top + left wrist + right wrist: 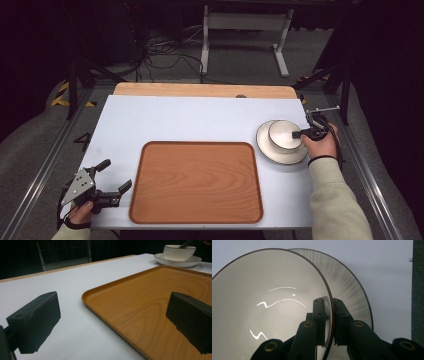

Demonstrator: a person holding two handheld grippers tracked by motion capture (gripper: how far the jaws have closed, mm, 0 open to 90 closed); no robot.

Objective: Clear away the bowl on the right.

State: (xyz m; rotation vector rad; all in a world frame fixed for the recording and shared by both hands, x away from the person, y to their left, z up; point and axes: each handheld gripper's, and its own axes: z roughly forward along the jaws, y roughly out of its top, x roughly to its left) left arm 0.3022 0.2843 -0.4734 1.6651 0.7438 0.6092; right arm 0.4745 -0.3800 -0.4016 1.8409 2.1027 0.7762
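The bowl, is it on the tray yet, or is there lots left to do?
Not yet. The right gripper is shut on the rim of the bowl, one jaw inside and one outside. The bowl sits on the plate, beside the tray, which holds nothing. The left gripper waits open near the tray's corner. Probably the lifting and moving across is left.

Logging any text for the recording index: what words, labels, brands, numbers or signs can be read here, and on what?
None: the bowl, the plate under it, the wooden tray and the white table carry no readable writing in any view.
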